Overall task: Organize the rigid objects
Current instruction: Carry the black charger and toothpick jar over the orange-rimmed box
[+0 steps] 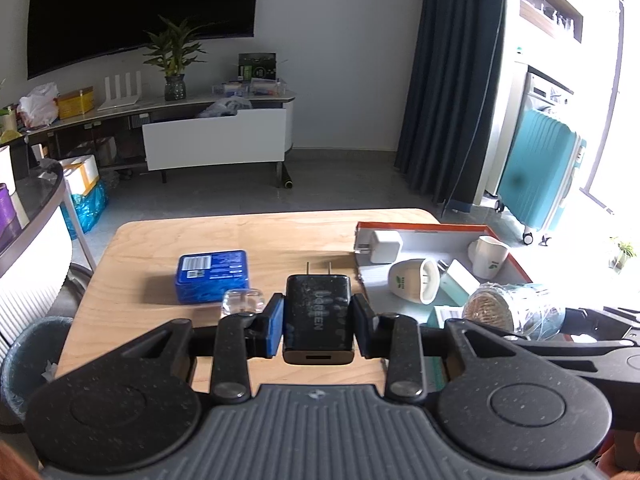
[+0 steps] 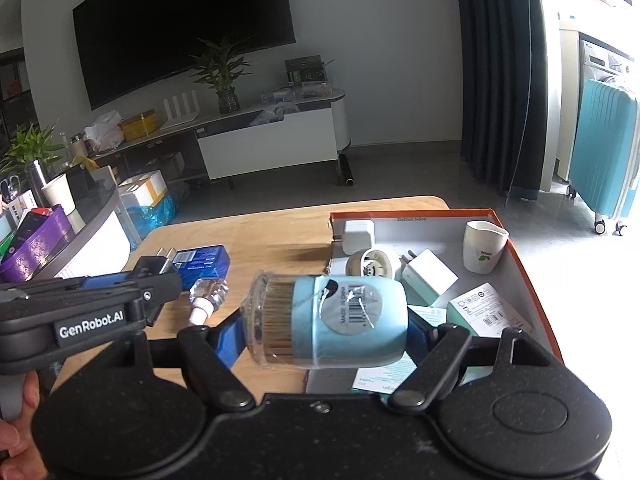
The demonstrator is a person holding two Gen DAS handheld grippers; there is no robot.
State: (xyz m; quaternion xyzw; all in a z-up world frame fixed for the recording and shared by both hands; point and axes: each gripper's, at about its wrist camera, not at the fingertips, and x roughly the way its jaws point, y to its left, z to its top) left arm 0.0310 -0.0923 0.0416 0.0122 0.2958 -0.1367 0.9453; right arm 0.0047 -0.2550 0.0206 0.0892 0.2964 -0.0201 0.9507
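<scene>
My left gripper (image 1: 318, 320) is shut on a black wall charger (image 1: 318, 314), prongs pointing forward, above the wooden table (image 1: 260, 236). It also shows at the left of the right wrist view (image 2: 154, 276). My right gripper (image 2: 326, 328) is shut on a light blue toothpick jar (image 2: 328, 320) with a clear lid, held sideways by the near left corner of the orange-rimmed box (image 2: 520, 256). The jar also shows in the left wrist view (image 1: 516, 310). The box (image 1: 516, 258) holds white chargers, two white cups and small cartons.
A blue tin (image 1: 212, 274) and a small clear bottle (image 1: 242, 302) lie on the table left of the box; the bottle also shows in the right wrist view (image 2: 208, 296). A bin (image 1: 28, 364) stands left of the table. A teal suitcase (image 1: 540, 168) stands far right.
</scene>
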